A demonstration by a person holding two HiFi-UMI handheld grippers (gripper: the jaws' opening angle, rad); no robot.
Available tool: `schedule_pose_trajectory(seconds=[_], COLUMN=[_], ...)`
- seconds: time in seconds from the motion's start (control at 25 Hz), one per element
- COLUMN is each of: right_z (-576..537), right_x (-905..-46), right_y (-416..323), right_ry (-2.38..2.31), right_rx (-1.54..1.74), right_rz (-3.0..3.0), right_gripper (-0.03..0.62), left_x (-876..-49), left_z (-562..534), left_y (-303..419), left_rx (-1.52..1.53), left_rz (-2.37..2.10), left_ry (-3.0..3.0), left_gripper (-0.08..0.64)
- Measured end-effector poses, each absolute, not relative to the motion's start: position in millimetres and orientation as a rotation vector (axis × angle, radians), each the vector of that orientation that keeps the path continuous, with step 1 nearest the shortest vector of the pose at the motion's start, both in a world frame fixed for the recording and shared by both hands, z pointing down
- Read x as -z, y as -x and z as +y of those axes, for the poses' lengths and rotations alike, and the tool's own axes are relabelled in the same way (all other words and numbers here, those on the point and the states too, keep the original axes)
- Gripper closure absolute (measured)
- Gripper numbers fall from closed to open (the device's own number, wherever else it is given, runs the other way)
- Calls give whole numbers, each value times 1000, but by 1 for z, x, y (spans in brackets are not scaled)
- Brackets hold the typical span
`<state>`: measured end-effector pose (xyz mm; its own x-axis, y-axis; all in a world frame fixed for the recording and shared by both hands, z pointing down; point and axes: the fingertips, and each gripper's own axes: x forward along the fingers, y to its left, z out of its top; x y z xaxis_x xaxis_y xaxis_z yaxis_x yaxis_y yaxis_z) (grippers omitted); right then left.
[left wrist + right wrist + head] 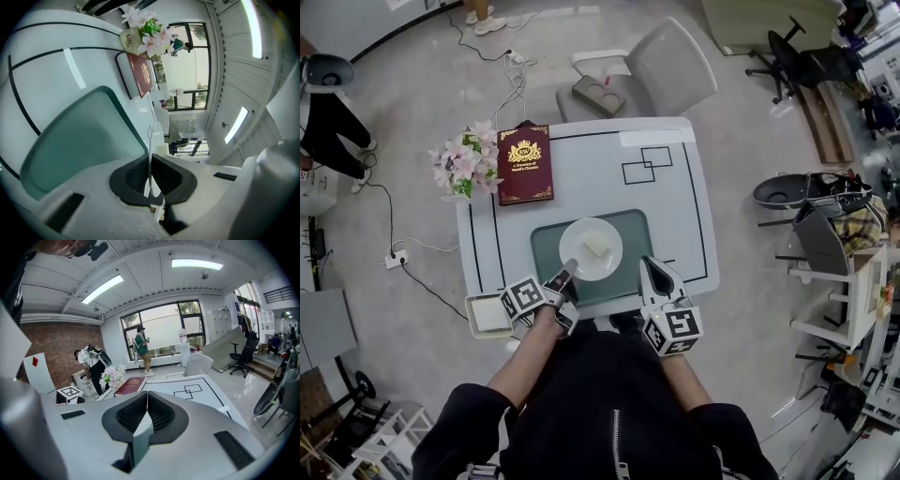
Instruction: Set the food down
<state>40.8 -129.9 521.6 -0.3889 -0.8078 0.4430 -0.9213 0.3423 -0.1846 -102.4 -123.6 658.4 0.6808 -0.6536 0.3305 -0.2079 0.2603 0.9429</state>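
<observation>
Too small, at mid-frame of the head view, to name the food (597, 246) on the plate (577, 236). Cut off by the left edge, upper left: a person (333, 127). Hidden under the torso (609, 403), lower centre: near edge of the table (591, 155).

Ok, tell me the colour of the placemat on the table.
The placemat is a dull teal green; the head view shows it best.

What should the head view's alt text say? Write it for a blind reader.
Seen from above, the left gripper grips the rim of a white plate bearing a pale food block, over a green placemat on a white table. The right gripper, shut and empty, is near the placemat's right edge.
</observation>
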Motion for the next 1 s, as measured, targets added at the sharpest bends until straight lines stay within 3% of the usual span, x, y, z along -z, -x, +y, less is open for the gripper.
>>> schedule_pose_trajectory(seconds=[1.0], right_z=[-137], right_x=[-525], right_y=[-124], right_ry=[-1575], right_rx=[-635], right_rz=[-2301], right_gripper=[583], left_x=[-697], left_z=[-133], left_y=[17], left_rx=[151], left_rz=[-821], left_ry=[-1333], left_gripper=[547])
